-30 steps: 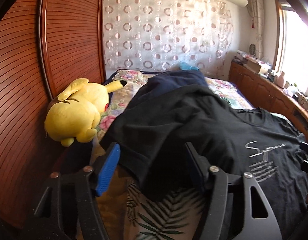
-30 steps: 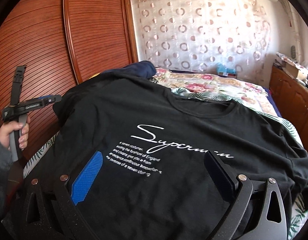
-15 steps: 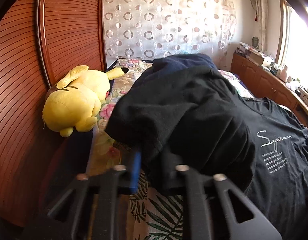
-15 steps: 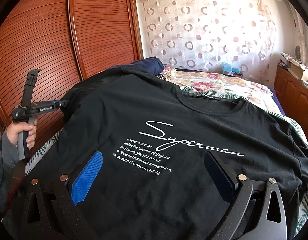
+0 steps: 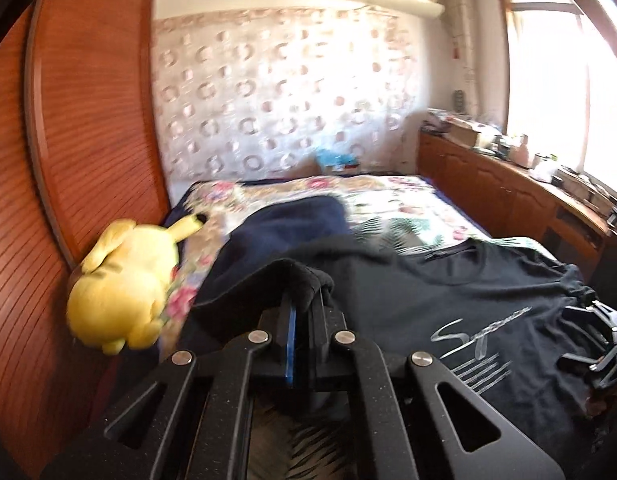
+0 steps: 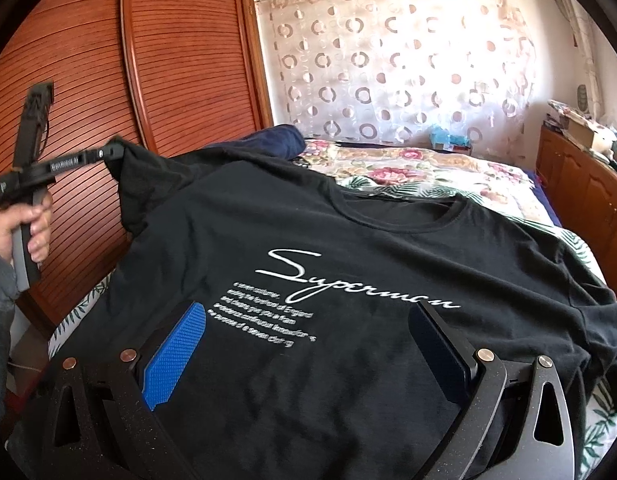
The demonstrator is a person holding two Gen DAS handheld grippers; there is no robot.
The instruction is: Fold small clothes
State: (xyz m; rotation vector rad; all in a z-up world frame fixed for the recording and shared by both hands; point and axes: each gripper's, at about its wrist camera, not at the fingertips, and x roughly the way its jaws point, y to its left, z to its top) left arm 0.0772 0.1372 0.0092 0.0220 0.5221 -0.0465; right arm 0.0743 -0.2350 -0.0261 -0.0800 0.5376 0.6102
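Lengthwise, black T-shirt (image 6: pixel 348 280) (collar far) on bed (image 6: pixel 428 168)

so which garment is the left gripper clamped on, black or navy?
The black T-shirt, the printed one: the left gripper pinches its sleeve. The plain navy garment lies behind, untouched.

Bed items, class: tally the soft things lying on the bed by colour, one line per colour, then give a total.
Black: 1, the black T-shirt, its sleeve pinched by the left gripper
Navy: 1, the navy garment
Yellow: 1, the yellow plush toy
Total: 3
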